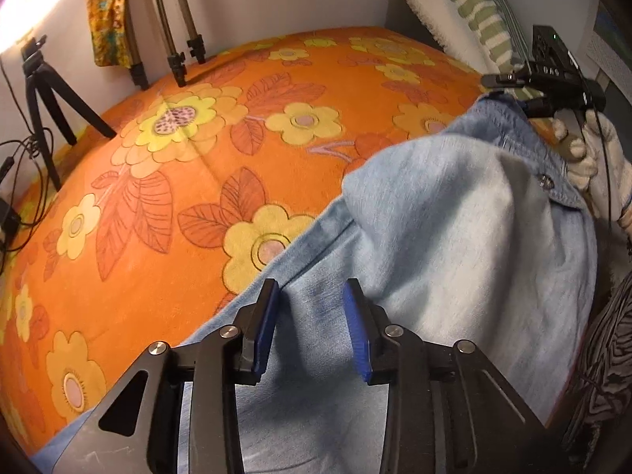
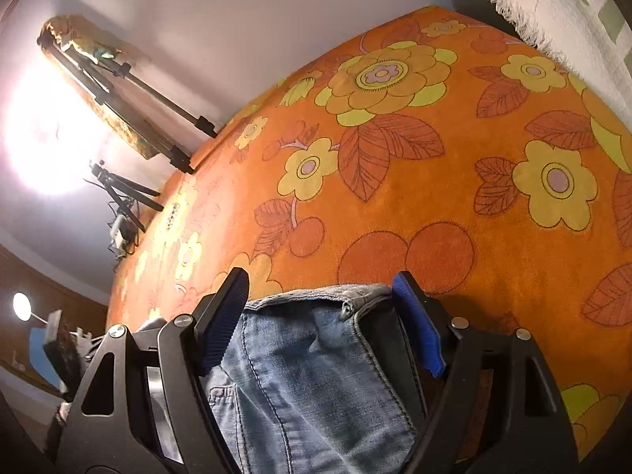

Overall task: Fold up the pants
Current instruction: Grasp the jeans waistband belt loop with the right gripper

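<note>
Light blue denim pants (image 1: 454, 229) lie over the near right part of an orange flowered bedspread (image 1: 197, 158). My left gripper (image 1: 312, 316) hangs over a pant leg with its blue pads apart and fabric between them. My right gripper (image 2: 320, 312) has its jaws wide apart around the waistband (image 2: 316, 296) of the pants (image 2: 308, 375). In the left wrist view the right gripper (image 1: 525, 91) sits at the waistband's top corner, held by a gloved hand (image 1: 588, 150).
Several tripods (image 1: 43, 94) stand along the bed's far left edge by the wall. A green-striped pillow (image 1: 462, 8) leans at the back right. Patterned dark cloth (image 1: 604, 355) hangs at the right edge. A bright lamp (image 2: 43, 130) glares at left.
</note>
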{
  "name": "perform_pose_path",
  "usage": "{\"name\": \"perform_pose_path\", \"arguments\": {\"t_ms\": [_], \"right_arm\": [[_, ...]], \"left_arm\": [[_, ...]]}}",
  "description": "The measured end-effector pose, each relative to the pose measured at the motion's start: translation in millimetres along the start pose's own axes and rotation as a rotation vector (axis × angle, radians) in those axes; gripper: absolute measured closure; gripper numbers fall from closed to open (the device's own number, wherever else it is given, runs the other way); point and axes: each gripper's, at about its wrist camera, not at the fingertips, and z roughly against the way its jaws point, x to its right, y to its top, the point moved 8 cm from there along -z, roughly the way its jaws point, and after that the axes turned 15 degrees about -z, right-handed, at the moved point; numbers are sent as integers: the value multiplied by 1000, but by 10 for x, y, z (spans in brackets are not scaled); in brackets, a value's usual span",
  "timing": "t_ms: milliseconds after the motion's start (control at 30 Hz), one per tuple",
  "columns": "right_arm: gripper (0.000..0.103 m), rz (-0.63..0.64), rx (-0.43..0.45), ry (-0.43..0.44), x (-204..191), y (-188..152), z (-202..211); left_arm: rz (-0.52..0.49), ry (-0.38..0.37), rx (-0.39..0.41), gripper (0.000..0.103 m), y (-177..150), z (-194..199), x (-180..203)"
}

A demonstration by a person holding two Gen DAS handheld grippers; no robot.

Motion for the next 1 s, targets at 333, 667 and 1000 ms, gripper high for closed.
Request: {"name": "perform_pose_path", "arguments": {"t_ms": [333,667,1000], "right_arm": [[23,96,-28,-69,-52,-103,-103],[75,139,54,-106,-212,-220,47],[78,36,264,-129,-158,-27,792]], "left_arm": [[8,6,24,70,-17,-17,6],[-55,126,69,98,-40,57,130],[77,209,76,102,-160,148,-207]]}}
